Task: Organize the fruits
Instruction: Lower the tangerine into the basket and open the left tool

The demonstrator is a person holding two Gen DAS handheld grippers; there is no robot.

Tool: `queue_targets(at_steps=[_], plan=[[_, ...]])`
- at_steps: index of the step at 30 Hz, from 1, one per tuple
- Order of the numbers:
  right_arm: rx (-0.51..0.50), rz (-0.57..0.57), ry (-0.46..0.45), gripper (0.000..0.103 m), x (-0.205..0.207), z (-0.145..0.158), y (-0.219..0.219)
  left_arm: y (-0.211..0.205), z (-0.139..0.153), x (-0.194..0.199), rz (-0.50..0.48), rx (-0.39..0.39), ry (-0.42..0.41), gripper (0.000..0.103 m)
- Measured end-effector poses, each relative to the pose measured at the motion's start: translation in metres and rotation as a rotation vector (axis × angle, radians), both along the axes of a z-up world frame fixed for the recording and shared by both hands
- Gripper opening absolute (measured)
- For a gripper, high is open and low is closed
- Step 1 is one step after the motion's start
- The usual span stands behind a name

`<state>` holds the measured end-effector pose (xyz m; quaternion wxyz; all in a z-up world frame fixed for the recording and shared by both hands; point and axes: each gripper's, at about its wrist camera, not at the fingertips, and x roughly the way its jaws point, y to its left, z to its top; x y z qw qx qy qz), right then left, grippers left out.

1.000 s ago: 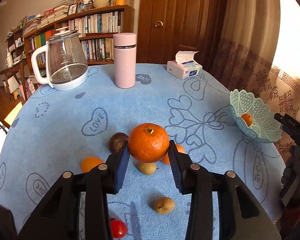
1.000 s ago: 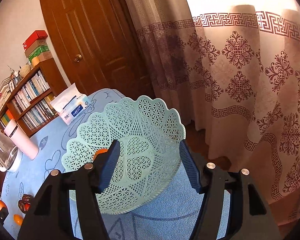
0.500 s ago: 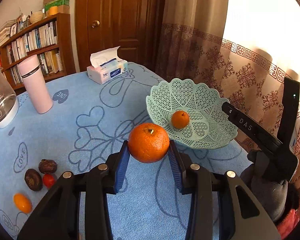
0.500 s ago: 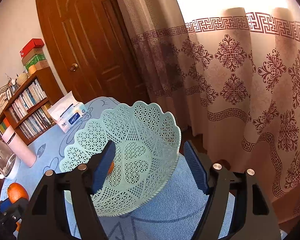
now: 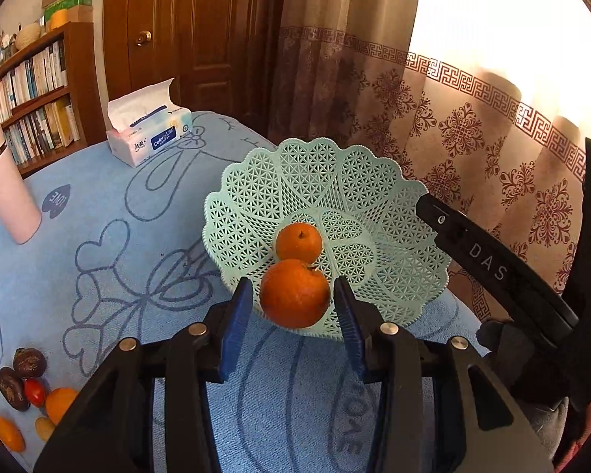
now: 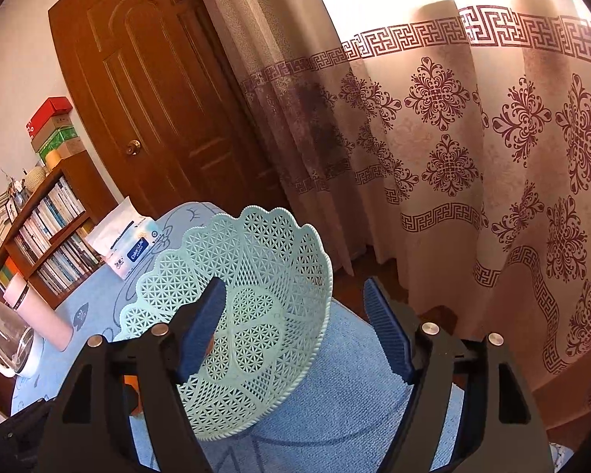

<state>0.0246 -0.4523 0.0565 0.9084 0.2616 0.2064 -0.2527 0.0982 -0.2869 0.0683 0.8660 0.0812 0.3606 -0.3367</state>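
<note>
A large orange (image 5: pixel 294 293) sits between the blue pads of my left gripper (image 5: pixel 295 315), right at the near rim of the mint lattice basket (image 5: pixel 335 181). The pads stand slightly apart from the orange's sides. A smaller orange (image 5: pixel 298 242) lies in the basket's bottom. My right gripper (image 6: pixel 291 327) is open around the basket (image 6: pixel 256 276), its left finger (image 6: pixel 201 327) inside the bowl and its right finger outside the rim. More fruit (image 5: pixel 27 386) lies at the table's left edge: dark fruits, a red tomato, small oranges.
A tissue box (image 5: pixel 149 134) stands at the table's far side. A pink bottle (image 5: pixel 4 193) stands at the left, a glass kettle (image 6: pixel 4 339) beside it. Curtains (image 6: pixel 472 157) hang right behind the basket. The blue tablecloth edge (image 6: pixel 374 374) lies below the right gripper.
My left gripper carried the large orange from the fruit pile across to the basket's rim, and its pads have spread a little. My right gripper has opened wider around the basket.
</note>
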Motion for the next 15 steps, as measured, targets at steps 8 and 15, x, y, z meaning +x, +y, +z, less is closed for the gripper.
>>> queue_targets(at_steps=[8,15], plan=[[0.004,-0.009,-0.009,0.082,-0.002,0.0,0.0,0.017,0.007,0.003,0.052,-0.006,-0.032,0.067],[0.012,-0.016,-0.012,0.084,-0.003,0.0,-0.002,0.029,0.005,0.004,0.094,0.027,-0.058,0.08]])
